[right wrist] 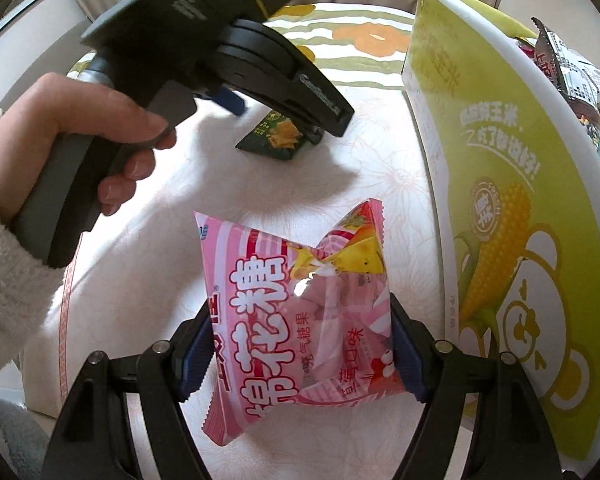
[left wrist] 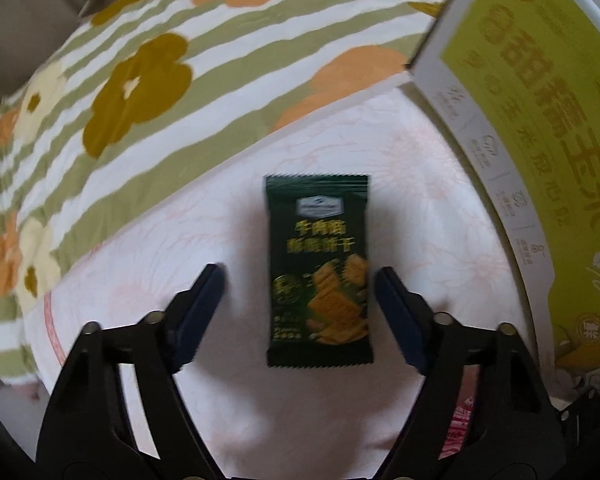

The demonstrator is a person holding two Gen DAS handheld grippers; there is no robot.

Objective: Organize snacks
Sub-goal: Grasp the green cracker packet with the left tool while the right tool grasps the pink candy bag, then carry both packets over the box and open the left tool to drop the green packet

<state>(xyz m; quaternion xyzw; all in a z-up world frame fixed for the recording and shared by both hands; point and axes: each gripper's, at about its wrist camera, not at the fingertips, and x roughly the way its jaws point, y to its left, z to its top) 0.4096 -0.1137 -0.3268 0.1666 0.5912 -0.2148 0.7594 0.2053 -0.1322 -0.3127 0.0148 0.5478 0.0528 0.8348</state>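
With the right gripper (right wrist: 300, 354) clamped on the pink candy bag (right wrist: 296, 316), centre the left gripper (left wrist: 300, 276), its jaws apart around the green cracker packet (left wrist: 318, 270) on the white cloth (left wrist: 204, 240), before squeezing

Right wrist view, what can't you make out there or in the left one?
- Green cracker packet: far end hidden by the left hand-held gripper.
- Snacks in the box: cut off by the box wall and the picture's edge.
- Left wrist view: packet print motion-blurred.
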